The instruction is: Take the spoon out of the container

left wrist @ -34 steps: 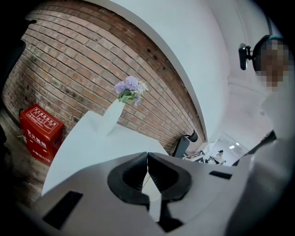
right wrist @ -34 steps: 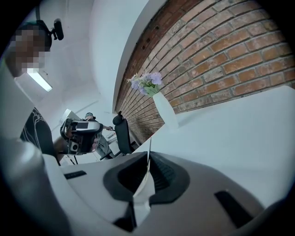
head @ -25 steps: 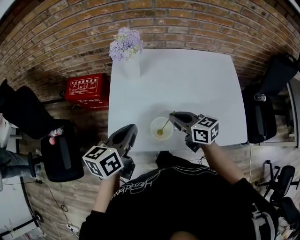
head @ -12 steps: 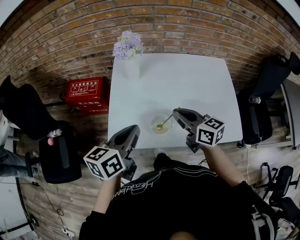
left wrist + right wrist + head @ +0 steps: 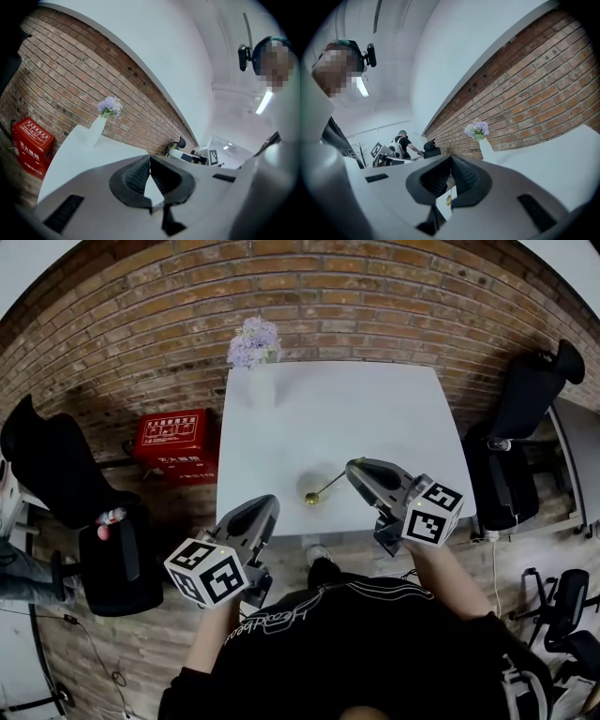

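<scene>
Brick wall (image 5: 375,296) curves behind a white table (image 5: 356,418), seen from above. A red box (image 5: 172,435) sits on the floor to the table's left. A white vase of lilac flowers (image 5: 255,352) stands at the table's far left corner.

Near the front edge, the right gripper (image 5: 353,468) has its jaws clamped together on the thin handle of the spoon (image 5: 323,490). The handle slopes down and to the left, ending in a yellowish bowl over the table's front strip. In the right gripper view the handle runs between the closed pads, and the bowl (image 5: 448,199) hangs below them. The left gripper (image 5: 265,506) hangs off the front edge, near the spoon but apart from it. Its jaw tips are together with nothing between them.

The container cannot be made out against the white tabletop, so it is unclear whether the spoon's bowl is above its rim or already beside it.

The step appears to be lifting the spoon clear. To do it well, the right grip should probably stay firm, since a thin handle can swivel between the pads. It would help to raise the spoon straight up before moving it sideways. Setting it down on bare table away from the edge looks safest.
</scene>
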{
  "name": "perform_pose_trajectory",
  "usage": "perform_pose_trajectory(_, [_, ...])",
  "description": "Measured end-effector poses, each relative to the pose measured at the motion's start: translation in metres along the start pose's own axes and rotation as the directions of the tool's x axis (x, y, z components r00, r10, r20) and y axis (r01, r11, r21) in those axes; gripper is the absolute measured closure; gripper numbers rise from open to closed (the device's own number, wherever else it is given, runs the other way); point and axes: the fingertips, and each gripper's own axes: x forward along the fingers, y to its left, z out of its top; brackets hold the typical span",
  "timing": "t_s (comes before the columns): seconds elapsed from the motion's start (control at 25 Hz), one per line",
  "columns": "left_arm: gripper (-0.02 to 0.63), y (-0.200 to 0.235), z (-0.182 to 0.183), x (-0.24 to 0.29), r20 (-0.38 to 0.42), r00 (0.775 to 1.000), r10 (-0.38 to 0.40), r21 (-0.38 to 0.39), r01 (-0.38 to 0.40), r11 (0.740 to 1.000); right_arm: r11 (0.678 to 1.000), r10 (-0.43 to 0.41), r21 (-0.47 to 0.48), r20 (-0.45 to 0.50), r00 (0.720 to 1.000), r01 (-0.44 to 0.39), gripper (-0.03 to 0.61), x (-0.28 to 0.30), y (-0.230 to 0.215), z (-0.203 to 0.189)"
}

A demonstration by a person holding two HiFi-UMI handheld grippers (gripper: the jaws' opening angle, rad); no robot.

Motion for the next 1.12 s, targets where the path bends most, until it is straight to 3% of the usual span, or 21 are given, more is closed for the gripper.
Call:
perform_pose_trajectory(0.48, [0.609, -0.043, -0.009, -0.019, -0.026, 0.999, -0.019, 0.116, 0.022, 0.993, 0.999, 0.033, -0.042, 0.007, 0.999, -0.032, 0.580, -0.031, 0.052, -0.004])
perform_pose_trajectory(1.12, [0.609, -0.065, -0.032, -0.032, -0.055, 0.997, -0.055, 0.136, 0.062, 0.989, 0.999, -0.003, -0.041, 0.023, 1.000, 0.004, 0.580, -0.051, 0.074, -0.023])
